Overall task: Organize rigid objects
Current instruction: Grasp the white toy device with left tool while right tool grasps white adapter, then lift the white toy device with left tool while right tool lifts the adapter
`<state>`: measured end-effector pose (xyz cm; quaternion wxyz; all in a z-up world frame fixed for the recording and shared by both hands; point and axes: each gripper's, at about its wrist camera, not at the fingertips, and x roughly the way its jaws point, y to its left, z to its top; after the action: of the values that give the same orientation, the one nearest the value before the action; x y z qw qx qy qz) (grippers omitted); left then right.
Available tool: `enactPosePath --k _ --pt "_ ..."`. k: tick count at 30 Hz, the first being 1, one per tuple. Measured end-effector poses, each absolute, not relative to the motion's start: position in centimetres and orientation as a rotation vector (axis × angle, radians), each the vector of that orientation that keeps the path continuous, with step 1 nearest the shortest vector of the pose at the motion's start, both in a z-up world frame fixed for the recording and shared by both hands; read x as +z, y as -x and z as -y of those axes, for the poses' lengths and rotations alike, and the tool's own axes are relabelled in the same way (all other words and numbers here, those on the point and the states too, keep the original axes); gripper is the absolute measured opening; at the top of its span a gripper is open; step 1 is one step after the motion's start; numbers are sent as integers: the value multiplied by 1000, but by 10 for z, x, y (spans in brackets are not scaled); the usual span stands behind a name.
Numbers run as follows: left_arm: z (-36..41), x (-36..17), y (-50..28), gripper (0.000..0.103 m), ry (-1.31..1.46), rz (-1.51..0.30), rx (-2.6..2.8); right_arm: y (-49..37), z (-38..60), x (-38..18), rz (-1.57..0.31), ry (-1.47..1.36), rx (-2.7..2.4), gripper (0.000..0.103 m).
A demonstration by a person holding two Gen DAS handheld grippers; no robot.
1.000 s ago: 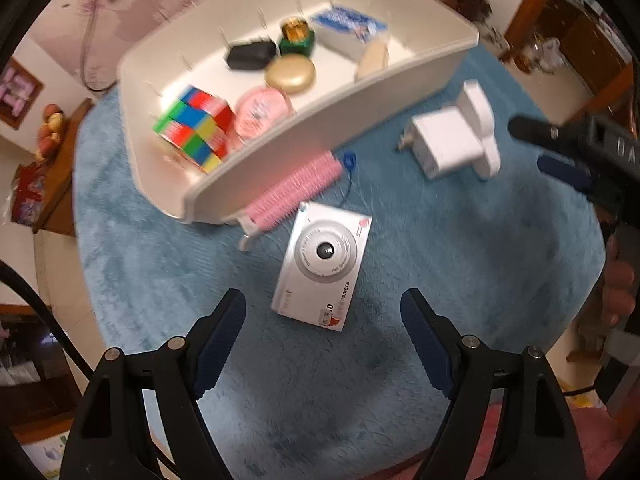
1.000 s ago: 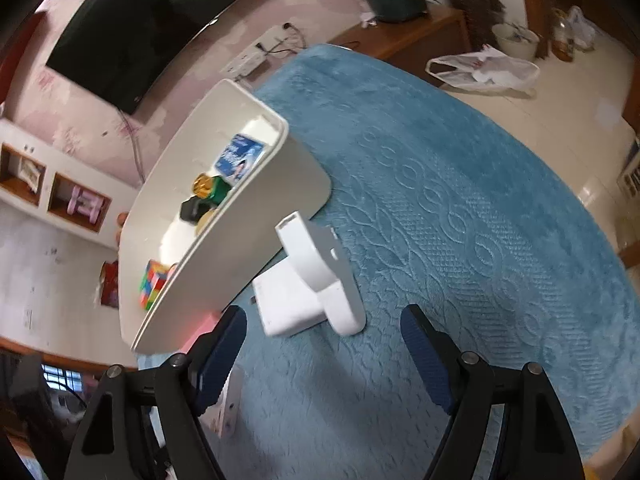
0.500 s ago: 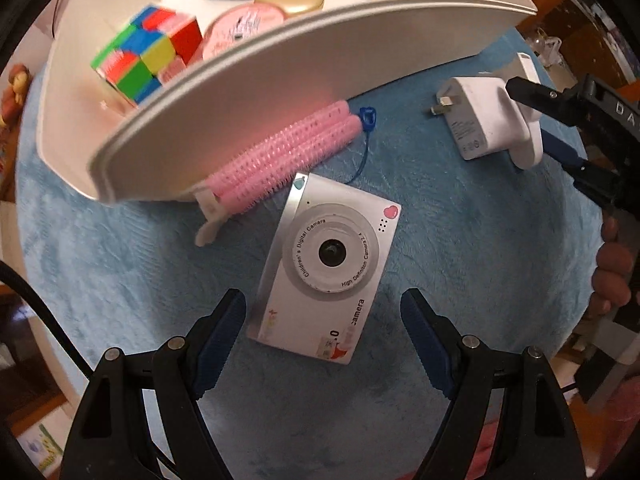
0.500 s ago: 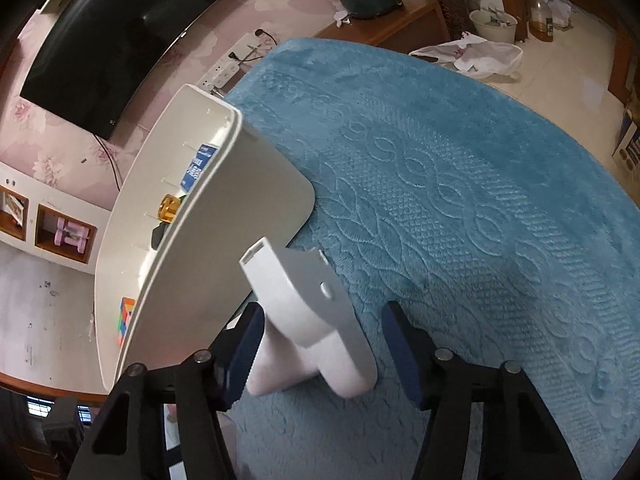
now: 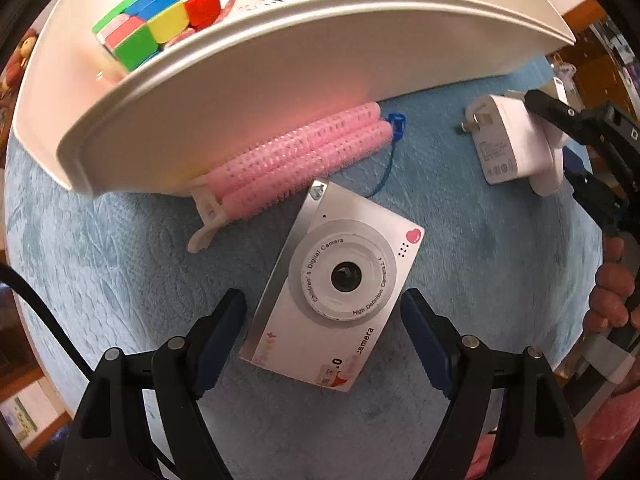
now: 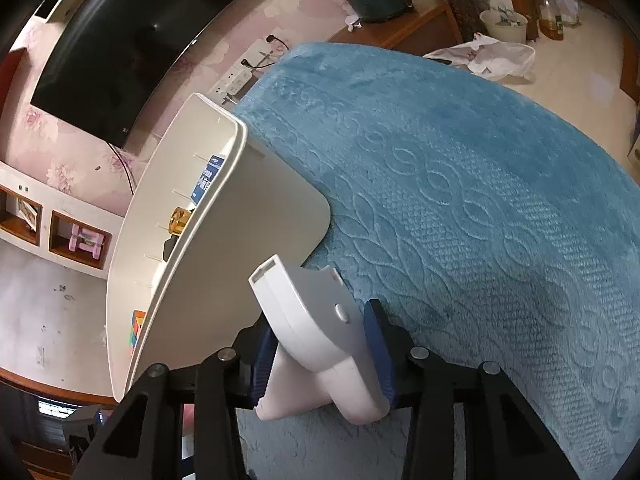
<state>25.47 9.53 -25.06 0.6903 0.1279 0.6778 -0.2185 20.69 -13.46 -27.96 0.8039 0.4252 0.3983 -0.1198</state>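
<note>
Already the bin holds a cube (among others); the right gripper clamps the charger, the left gripper gapes around the camera, the roller waits.

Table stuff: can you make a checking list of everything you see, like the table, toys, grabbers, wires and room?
Surface: blue cloth covers the table.
Job's things: toy camera and pink rollers lie by the white bin; cube is inside the bin.
Clutter: nothing seen.
Grippers: left gripper open, astride the camera; right gripper shut on the white charger.
Cables: blue strap on the camera; black cord at the left edge.
Surroundings: TV, power strip, wooden cabinet.
</note>
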Motion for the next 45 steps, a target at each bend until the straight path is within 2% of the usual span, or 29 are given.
enactPosePath --k 3,9,28,37,45 --pt "-96 -250 -260 81 -265 -1512 -475 -206 136 -279 -846 -915 -252 38" --pt "-101 -246 -258 75 -255 -1512 -460 -203 140 -272 -844 -887 -256 22" --pt "-111 -244 -219 66 -110 -1583 -324 -178 151 -260 -935 -848 -198 22" --pt "-124 -247 -168 64 104 -1628 -228 -151 162 -250 -1019 -827 -135 22" --pt "-134 -226 -140 64 217 -1547 -190 -139 161 -234 -1103 -727 -29 22"
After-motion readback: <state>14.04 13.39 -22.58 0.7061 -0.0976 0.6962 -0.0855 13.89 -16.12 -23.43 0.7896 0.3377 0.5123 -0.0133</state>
